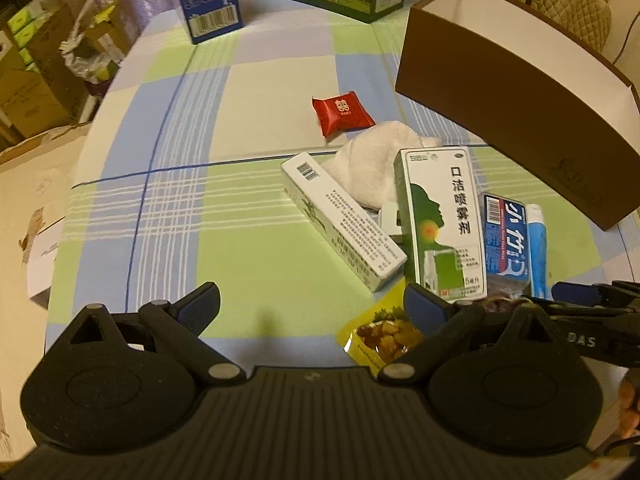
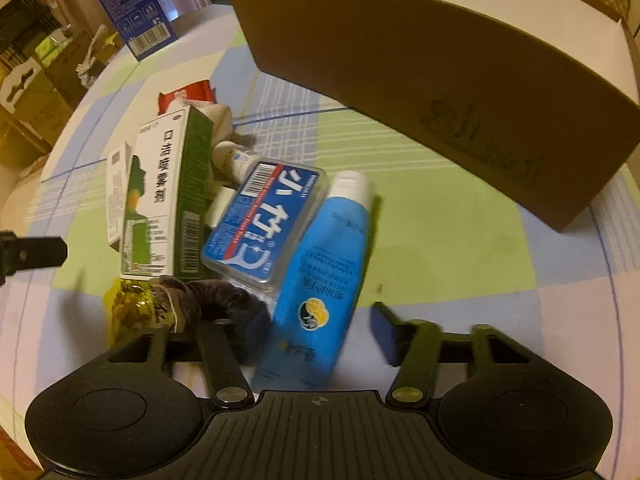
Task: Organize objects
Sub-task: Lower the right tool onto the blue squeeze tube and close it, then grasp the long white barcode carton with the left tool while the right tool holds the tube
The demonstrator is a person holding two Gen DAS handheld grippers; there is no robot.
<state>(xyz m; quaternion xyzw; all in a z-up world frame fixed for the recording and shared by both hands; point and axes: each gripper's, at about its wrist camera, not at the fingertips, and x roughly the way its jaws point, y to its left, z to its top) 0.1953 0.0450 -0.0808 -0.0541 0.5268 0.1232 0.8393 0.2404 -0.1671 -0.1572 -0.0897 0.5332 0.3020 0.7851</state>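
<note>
- Checked cloth in soft green, blue and cream squares covers the round table (image 1: pixel 248 80).
- Brown cardboard makes the big open box (image 1: pixel 500 92) at the far right; it is white inside, with straight flat walls.
- Most of the small things lie in a bunch in front of that box, near the front edge of the table.
- The blue tube (image 2: pixel 320 280) is smooth and squishy looking, with a white cap pointing away (it lies flat on the cloth).
- The right gripper (image 2: pixel 320 332) is spread wide open, with the bottom end of the tube lying between its two fingers; I cannot tell if they touch it.
- A flat clear plastic floss case (image 2: pixel 260 220) with a blue label lies just beside the tube.
- A green and white carton (image 1: pixel 440 224) sits next to the case, and a long thin white carton (image 1: pixel 344 220) lies slanted on its other side.
- A fluffy white cloth (image 1: pixel 372 160) is bunched up behind the cartons.
- A shiny red packet (image 1: pixel 342 114) lies alone, farther back.
- A dark, soft scrunchie (image 2: pixel 216 304) curls near a crinkly yellow snack bag (image 1: pixel 380 336).
- The left gripper (image 1: pixel 312 308) is open wide and holds nothing, above bare cloth.
</note>
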